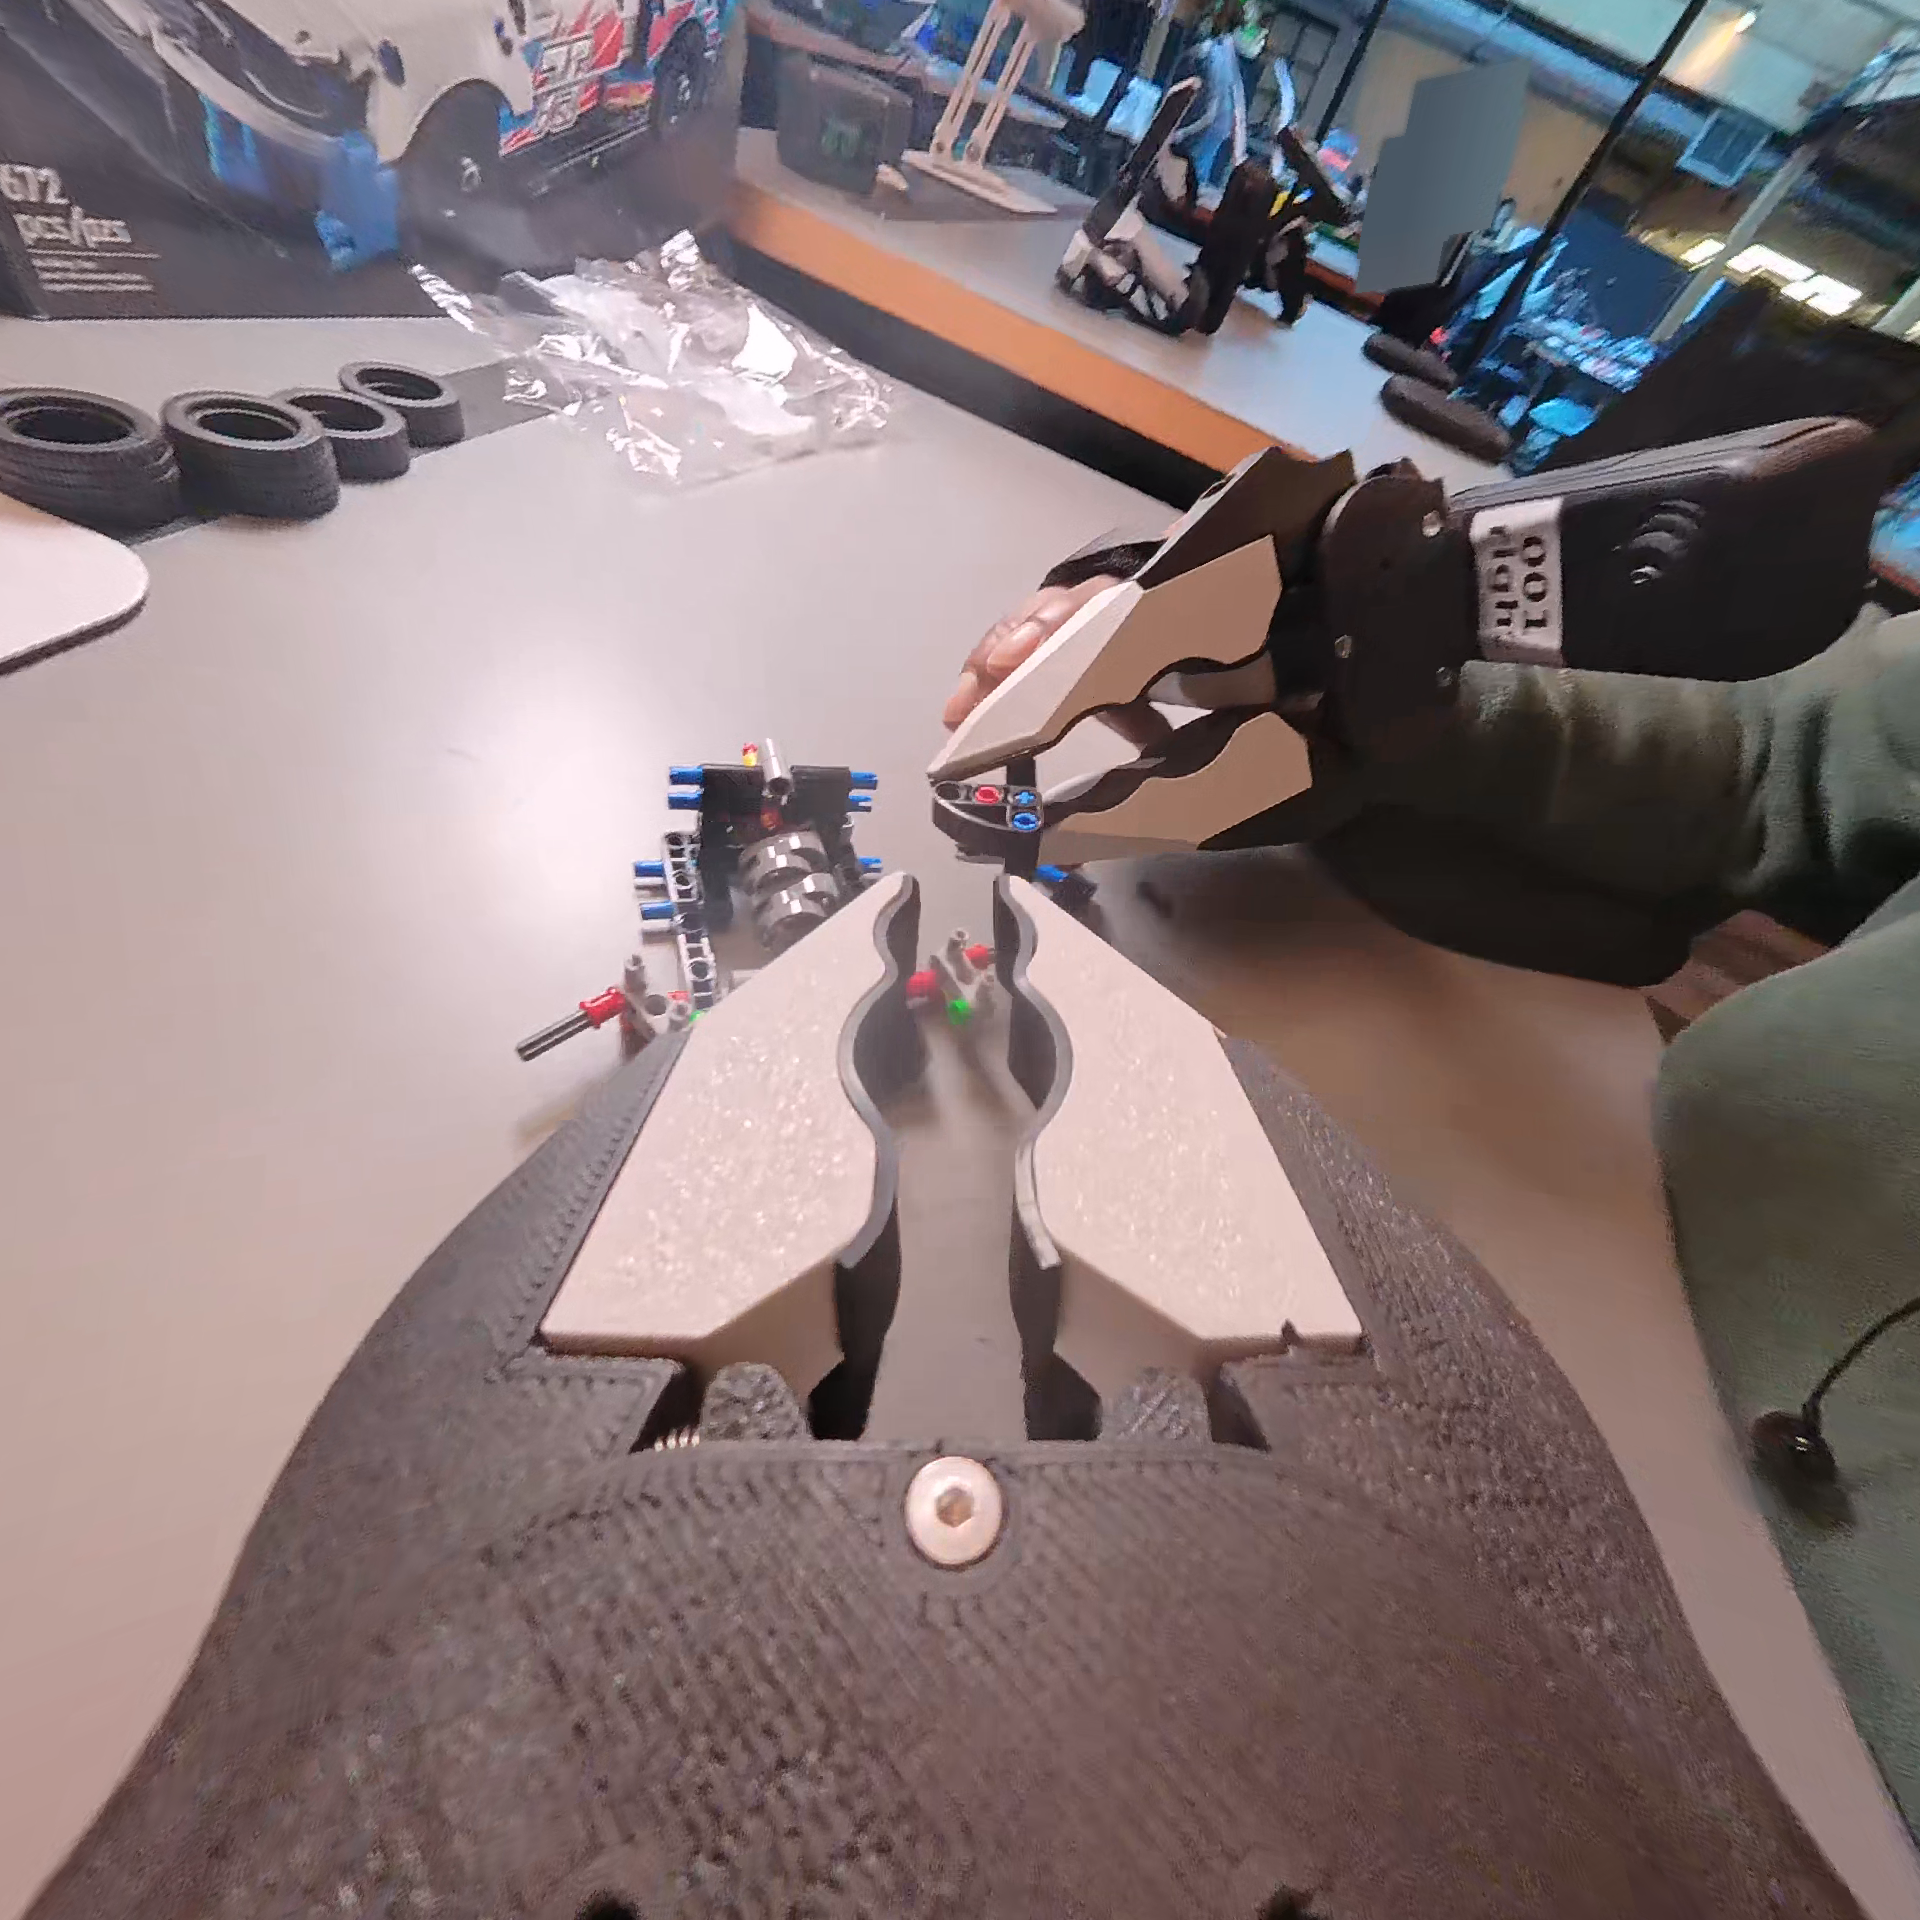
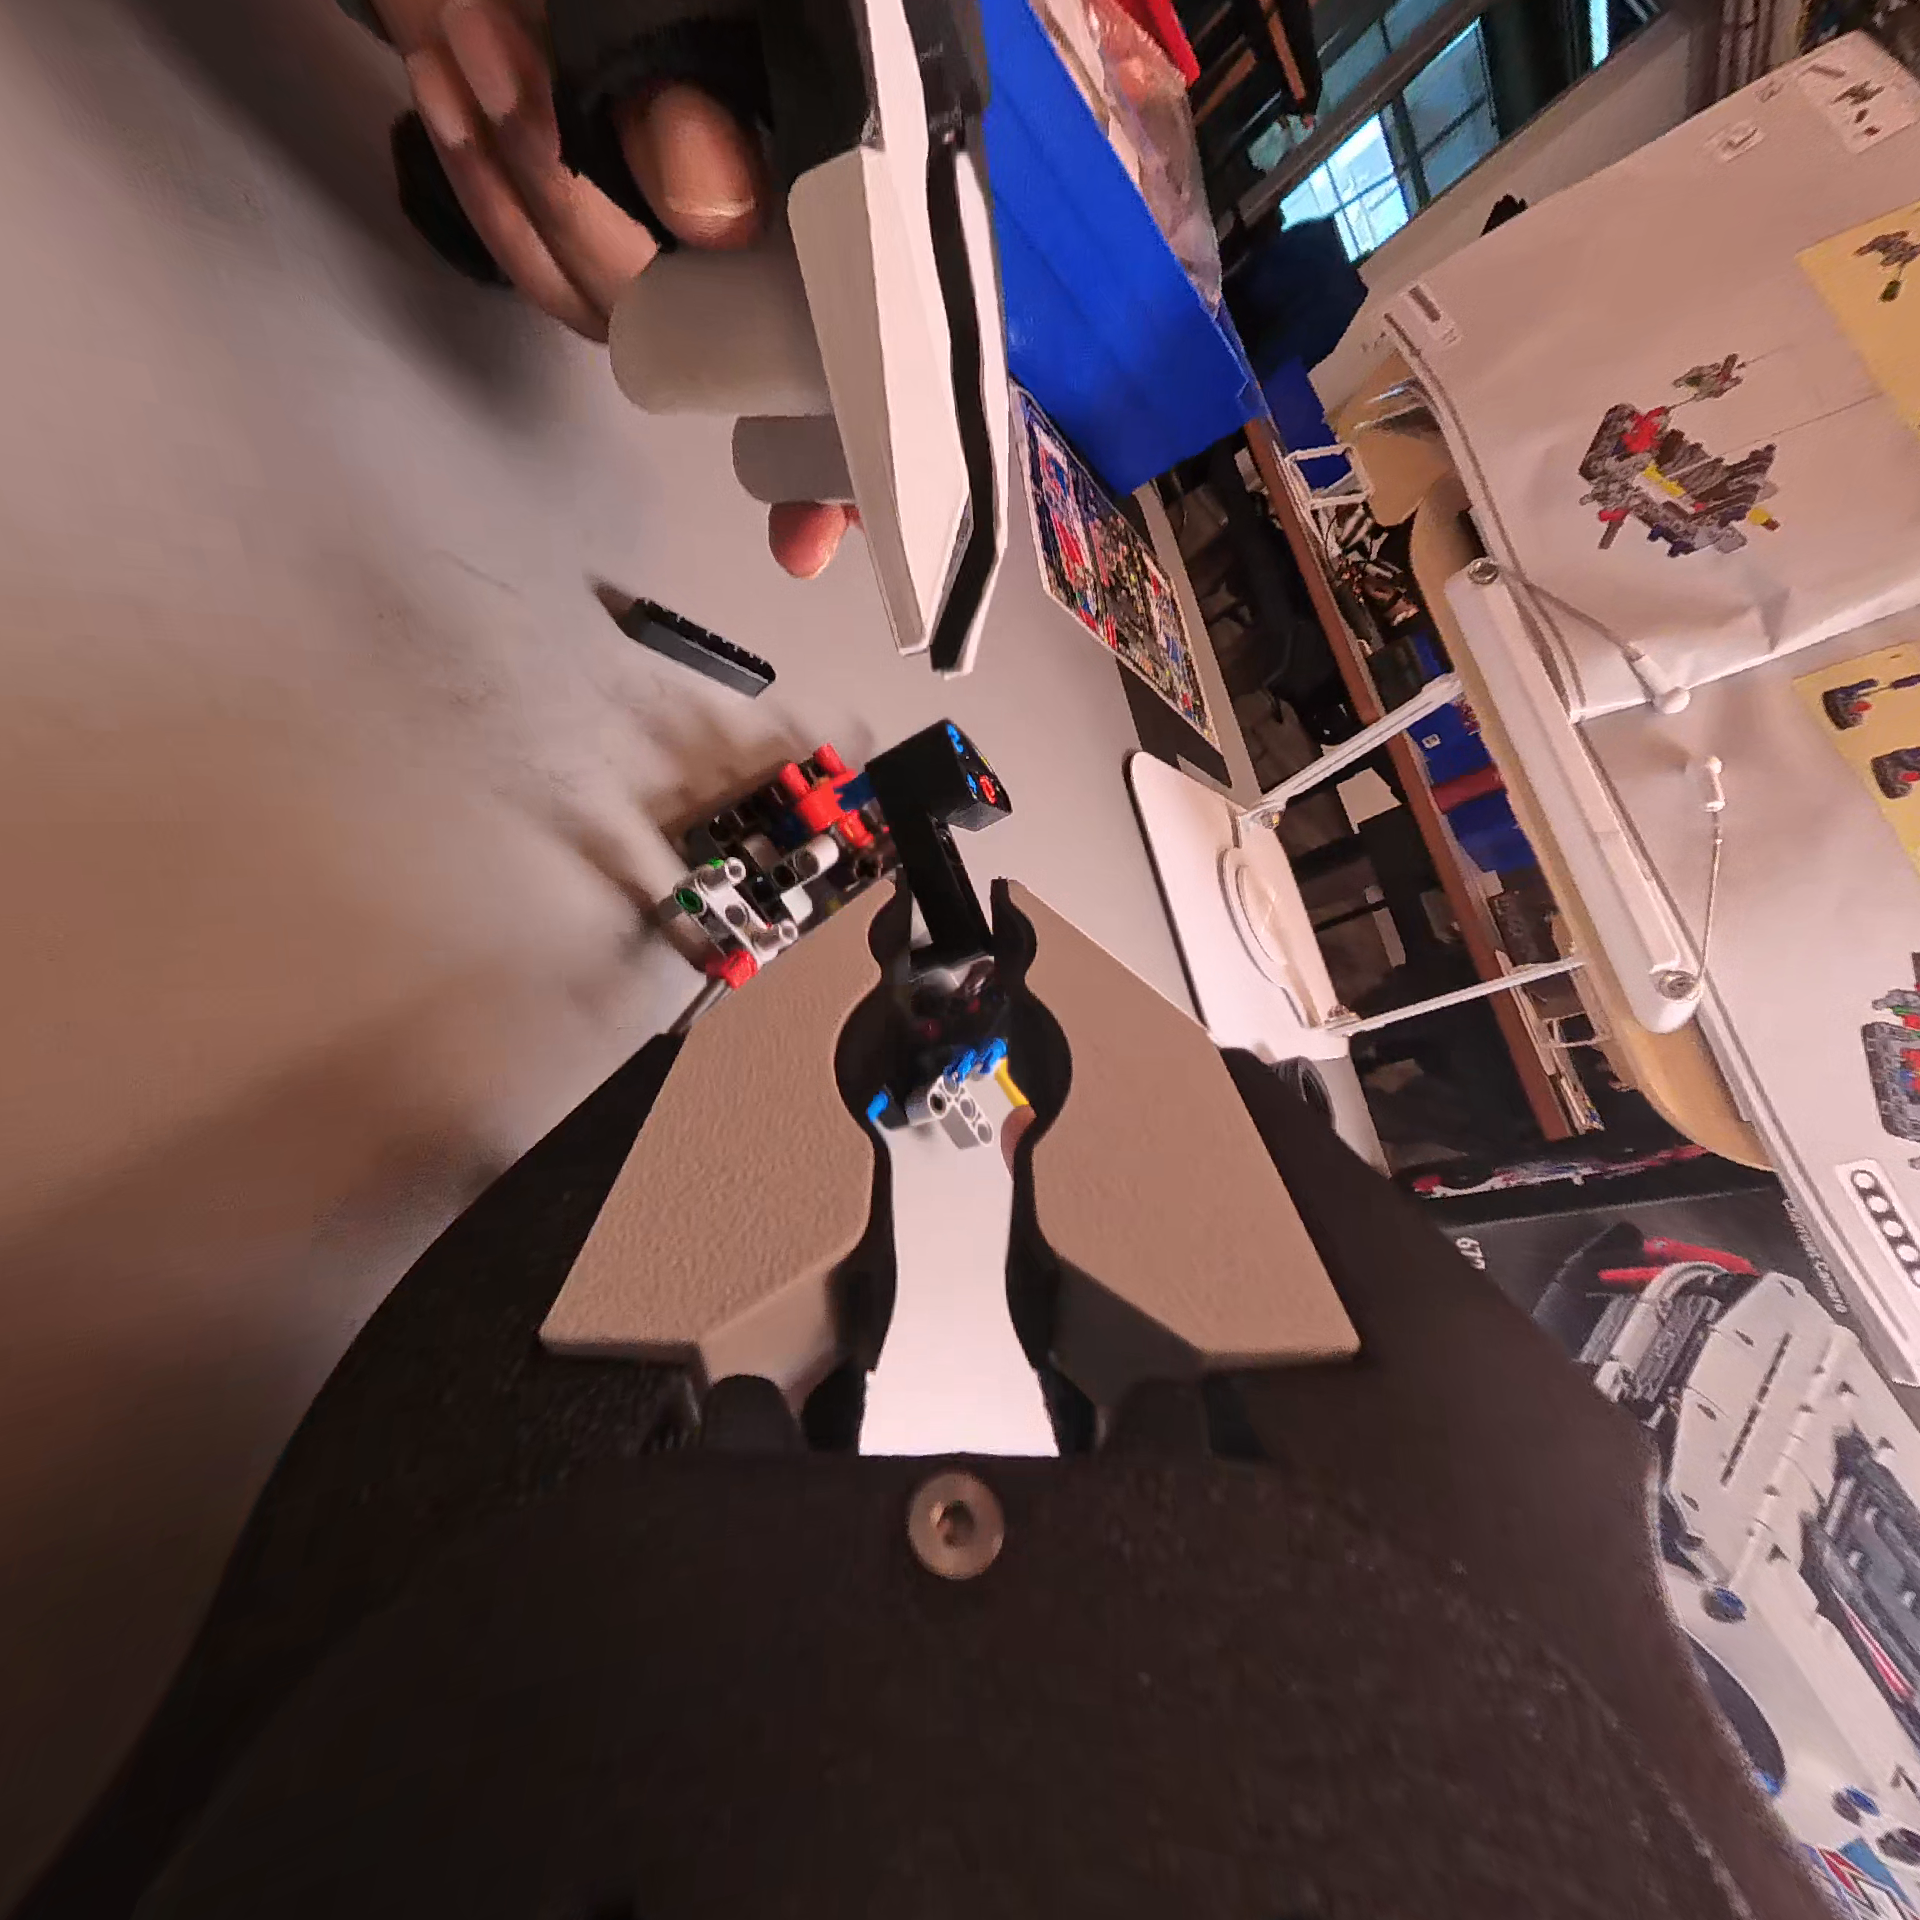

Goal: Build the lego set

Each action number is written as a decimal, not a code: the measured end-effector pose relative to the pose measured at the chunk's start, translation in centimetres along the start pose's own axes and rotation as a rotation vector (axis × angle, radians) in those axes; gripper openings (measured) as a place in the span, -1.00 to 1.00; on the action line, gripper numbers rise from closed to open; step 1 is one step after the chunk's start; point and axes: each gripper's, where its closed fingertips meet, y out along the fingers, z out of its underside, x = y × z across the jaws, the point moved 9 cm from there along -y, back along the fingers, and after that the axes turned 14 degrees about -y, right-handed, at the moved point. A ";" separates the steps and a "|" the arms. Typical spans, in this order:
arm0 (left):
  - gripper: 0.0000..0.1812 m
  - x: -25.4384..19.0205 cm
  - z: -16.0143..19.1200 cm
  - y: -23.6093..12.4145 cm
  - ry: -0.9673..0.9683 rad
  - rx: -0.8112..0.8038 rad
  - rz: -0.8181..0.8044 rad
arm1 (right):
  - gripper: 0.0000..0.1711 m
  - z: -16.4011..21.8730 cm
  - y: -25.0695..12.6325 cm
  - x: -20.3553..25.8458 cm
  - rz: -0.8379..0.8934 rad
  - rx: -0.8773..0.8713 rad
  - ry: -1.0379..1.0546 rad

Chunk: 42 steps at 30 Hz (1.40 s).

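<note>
- You hold two claws: the left claw [image 1: 956, 883] with its fingers parted and nothing between them, and the right claw [image 1: 982, 821] clenched on a small black sub-assembly [image 1: 987, 816].
- In the right wrist view that sub-assembly [image 2: 940, 831] sticks out past the fingertips of the right claw [image 2: 945, 904], its black beam pinched at the tips; a grey, blue and yellow cluster of it sits back in the hollow between the fingers.
- One larger build [image 1: 764, 852] lies on the table [image 1: 416, 790], black with blue pins and two grey gear-like rings. It rests just ahead and to the left of your left claw's tips, and left of the right claw, not touching either.
- One grey piece with red and green pins [image 1: 956, 982] shows in the gap between your left fingers, on the table below them.
- One black axle with a red bush [image 1: 582, 1023] lies by the left finger's outer edge.
- One loose black beam [image 2: 691, 644] lies on the table beyond the build in the right wrist view, near your left claw [image 2: 935, 644].
- Four black tyres [image 1: 229, 442] stand in a row at the far left.
- One crumpled clear bag [image 1: 686, 374] lies beyond them, and one set box [image 1: 260, 135] behind it.
- One open instruction booklet [image 2: 1662, 499] rests on a stand at the right.
</note>
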 end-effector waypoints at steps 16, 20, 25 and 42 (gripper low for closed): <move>-0.82 -0.1 1.1 2.9 0.114 0.161 -0.142 | -0.86 0.8 1.7 0.8 -0.060 0.057 -0.202; -0.86 0.1 1.1 3.3 0.124 0.163 -0.196 | -0.86 0.8 1.9 1.0 -0.050 0.077 -0.254; -0.94 -0.3 1.0 3.2 0.140 0.143 -0.232 | -0.87 0.8 2.0 0.9 -0.082 0.064 -0.174; -0.95 -1.0 1.6 3.2 0.229 0.158 -0.299 | -0.85 0.9 1.8 -2.8 -0.534 0.006 0.078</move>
